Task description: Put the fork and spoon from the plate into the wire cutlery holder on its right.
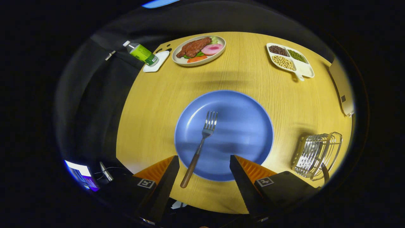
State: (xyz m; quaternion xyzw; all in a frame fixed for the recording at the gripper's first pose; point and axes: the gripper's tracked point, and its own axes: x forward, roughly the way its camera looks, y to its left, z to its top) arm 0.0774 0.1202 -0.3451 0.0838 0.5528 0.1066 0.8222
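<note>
A blue plate (pixel 246 133) lies on the wooden table just ahead of my fingers. On it rests a fork (pixel 201 145) with a brown wooden handle, tines pointing away and its handle end hanging over the plate's near rim, between my fingers and closer to the left one. To the right of the plate stands the wire cutlery holder (pixel 318 155), with a brown handle showing inside it by its near side. My gripper (pixel 204 163) hovers open above the plate's near edge, holding nothing.
At the far side of the table are a plate of food (pixel 198 50), a divided white dish of beans (pixel 289 59) and a green bottle on a white coaster (pixel 141 53). A pale box (pixel 342 85) sits at the right edge.
</note>
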